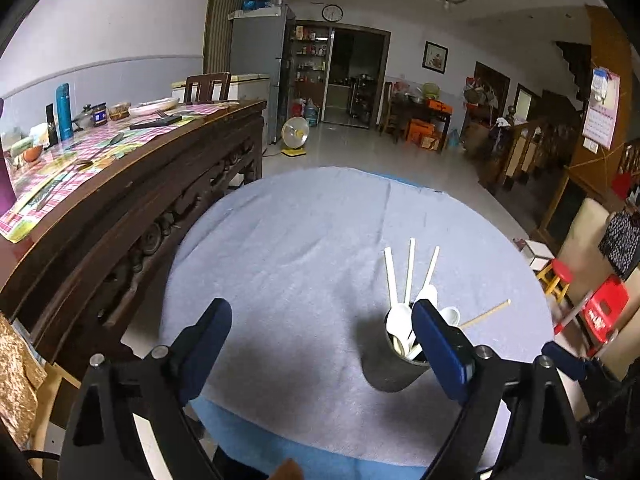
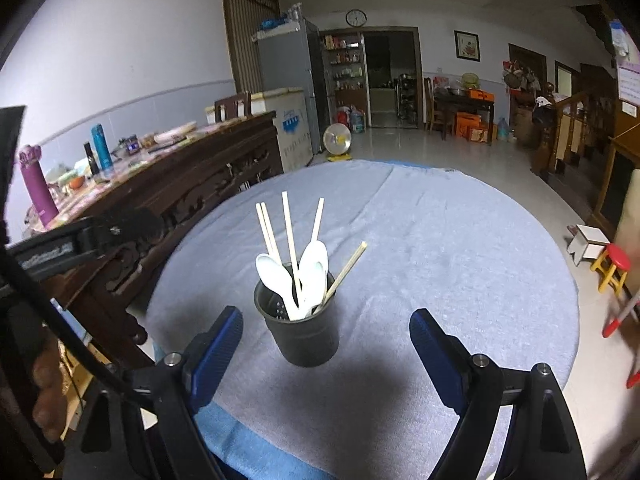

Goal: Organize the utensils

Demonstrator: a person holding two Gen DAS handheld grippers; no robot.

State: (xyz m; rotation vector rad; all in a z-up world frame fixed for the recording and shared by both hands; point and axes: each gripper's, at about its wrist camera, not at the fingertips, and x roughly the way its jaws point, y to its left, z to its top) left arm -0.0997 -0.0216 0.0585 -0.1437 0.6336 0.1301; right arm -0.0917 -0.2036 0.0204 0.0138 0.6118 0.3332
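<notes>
Dark carved wood runs along the left of both views: a long sideboard topped with a pink checked cloth, where a purple flask, a teal flask, jars and a plate stand. Just right of it lies the round table under a pale blue-grey towel. On that towel stands the black utensil holder, upright, with white plastic spoons and wooden chopsticks standing in it, handles fanned upward; one chopstick leans out over the right side of the rim. In the right wrist view the holder sits between and slightly ahead of the right gripper, whose blue pads are spread wide and touch nothing. In the left wrist view the left gripper is likewise spread, nothing between its pads; the holder shows partly behind its right-hand finger. Farther right on the floor stand a yellow stool with a red seat and a red plastic stool.
</notes>
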